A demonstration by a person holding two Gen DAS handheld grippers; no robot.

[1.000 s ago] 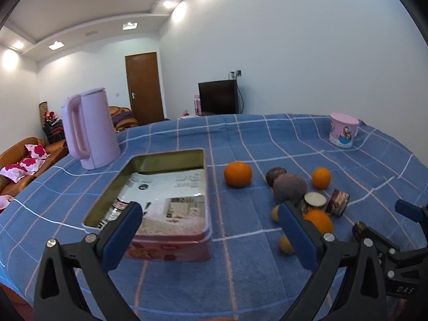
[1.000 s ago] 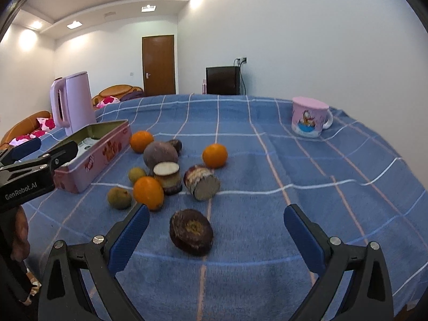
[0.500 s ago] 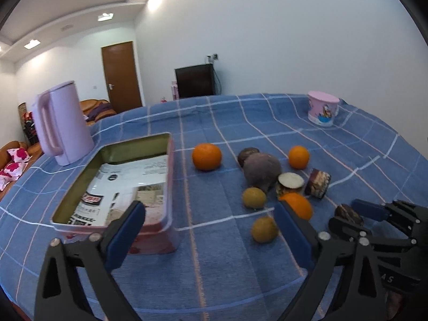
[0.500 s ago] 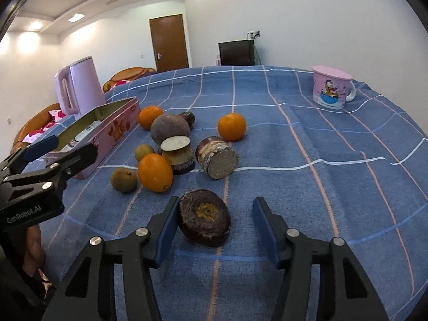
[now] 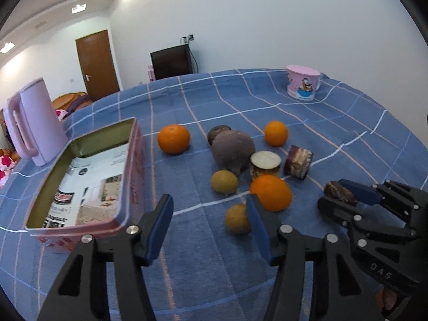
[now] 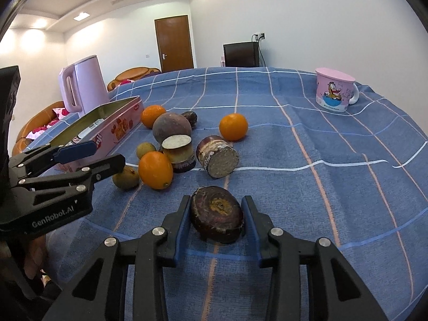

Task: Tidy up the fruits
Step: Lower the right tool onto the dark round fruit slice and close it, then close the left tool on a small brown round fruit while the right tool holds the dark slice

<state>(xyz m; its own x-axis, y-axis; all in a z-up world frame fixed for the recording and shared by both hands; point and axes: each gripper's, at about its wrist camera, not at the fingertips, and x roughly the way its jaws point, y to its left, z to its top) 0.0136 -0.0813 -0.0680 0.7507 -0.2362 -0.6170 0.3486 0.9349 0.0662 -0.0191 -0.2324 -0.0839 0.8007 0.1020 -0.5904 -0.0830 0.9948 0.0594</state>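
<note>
R gripper (image 6: 216, 215) has gone from wide apart to clamped on the dark cut fruit (image 6: 217, 214); L gripper (image 5: 208, 219) narrower than before, jaws closing.

L wrist view: L gripper w/ nothing between its pads, only blue cloth of the counter (image 5: 187, 254); small yellow-brown fruit (image 5: 236, 218) sits just past its right finger, orange (image 5: 271, 192) behind that. Open pink tin (image 5: 125, 176) at left. R wrist view: R gripper jaws closing, pads pressing both sides of the dark cut fruit, which rests on the cloth, near edge, apart from the fruit cluster; pink mug (image 6: 334, 91) far right.
</note>
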